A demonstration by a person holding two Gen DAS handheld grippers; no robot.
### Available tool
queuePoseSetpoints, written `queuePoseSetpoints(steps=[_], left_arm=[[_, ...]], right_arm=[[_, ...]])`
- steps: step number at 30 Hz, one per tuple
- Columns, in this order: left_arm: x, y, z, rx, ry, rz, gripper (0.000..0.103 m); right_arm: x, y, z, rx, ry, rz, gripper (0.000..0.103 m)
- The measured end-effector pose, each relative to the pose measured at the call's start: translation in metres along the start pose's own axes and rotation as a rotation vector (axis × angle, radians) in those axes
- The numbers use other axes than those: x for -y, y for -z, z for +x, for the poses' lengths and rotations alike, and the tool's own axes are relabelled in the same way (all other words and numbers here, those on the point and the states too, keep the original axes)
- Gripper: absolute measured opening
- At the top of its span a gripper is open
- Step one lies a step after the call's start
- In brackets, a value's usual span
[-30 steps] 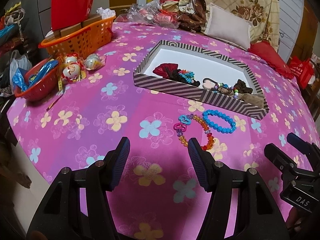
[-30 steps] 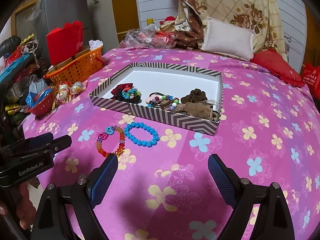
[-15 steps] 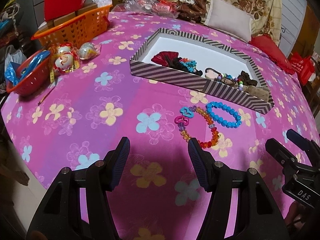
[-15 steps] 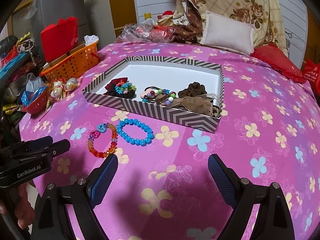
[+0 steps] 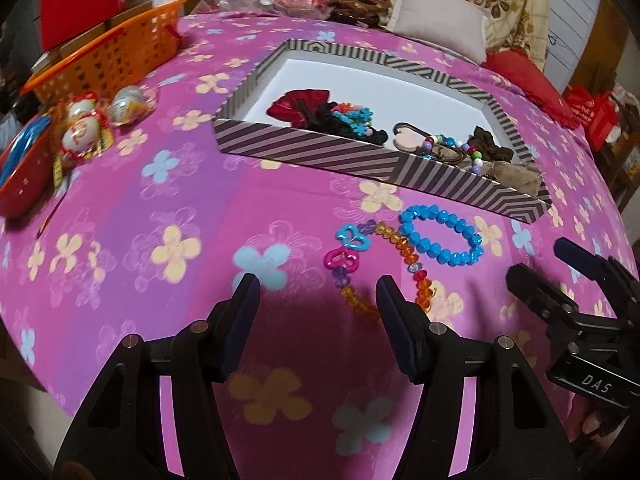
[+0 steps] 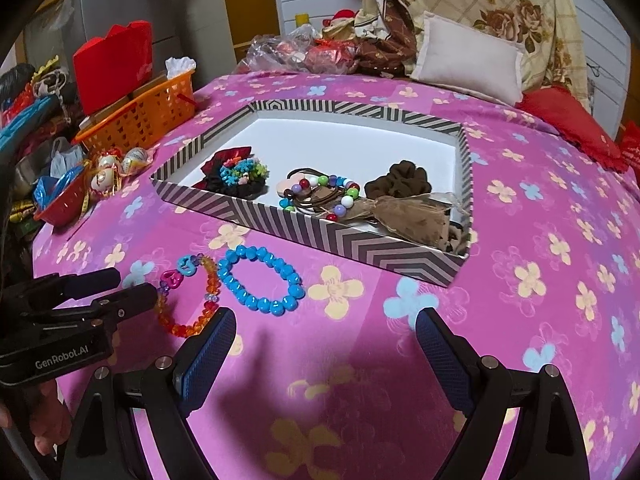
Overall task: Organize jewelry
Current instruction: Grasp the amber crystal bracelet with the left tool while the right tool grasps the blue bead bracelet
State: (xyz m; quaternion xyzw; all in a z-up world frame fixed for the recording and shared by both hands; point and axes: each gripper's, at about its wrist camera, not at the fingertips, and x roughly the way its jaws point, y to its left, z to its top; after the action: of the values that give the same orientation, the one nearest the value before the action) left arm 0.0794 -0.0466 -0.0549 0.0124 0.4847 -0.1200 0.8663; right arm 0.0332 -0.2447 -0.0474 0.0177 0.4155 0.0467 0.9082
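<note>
While both tools hung over pink flowered cloth, left tool (image 5: 316,300) stood open, empty; right tool (image 6: 326,332) gaped wider, empty. Near arc of orange bead bracelet (image 5: 404,256) hidden behind left tool's right finger. Blue bead bracelet (image 6: 262,282) lay just beside it, before striped box (image 6: 320,232). Scrunchies, bead bands inside tangled, hard to separate. Surface under cloth unseen.

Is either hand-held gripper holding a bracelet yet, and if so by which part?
Nothing is held. The left hand-held gripper and right hand-held gripper are open and empty; both bracelets lie on the cloth.
</note>
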Motion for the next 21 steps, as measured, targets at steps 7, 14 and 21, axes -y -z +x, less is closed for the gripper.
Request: queuePoseSetpoints(steps=[7, 14, 21], left_arm=[[0.005, -0.008, 0.018, -0.039, 0.011, 0.04, 0.06], [0.005, -0.009, 0.024, -0.025, -0.018, 0.093, 0.037], [-0.01, -0.014, 0.025, -0.023, 0.006, 0.069, 0.008]], right_arm=[[-0.002, -0.008, 0.014, -0.008, -0.013, -0.028, 0.09], [-0.004, -0.014, 0.028, -0.019, -0.028, -0.047, 0.09], [-0.007, -0.022, 0.047, -0.042, -0.04, -0.078, 0.067]])
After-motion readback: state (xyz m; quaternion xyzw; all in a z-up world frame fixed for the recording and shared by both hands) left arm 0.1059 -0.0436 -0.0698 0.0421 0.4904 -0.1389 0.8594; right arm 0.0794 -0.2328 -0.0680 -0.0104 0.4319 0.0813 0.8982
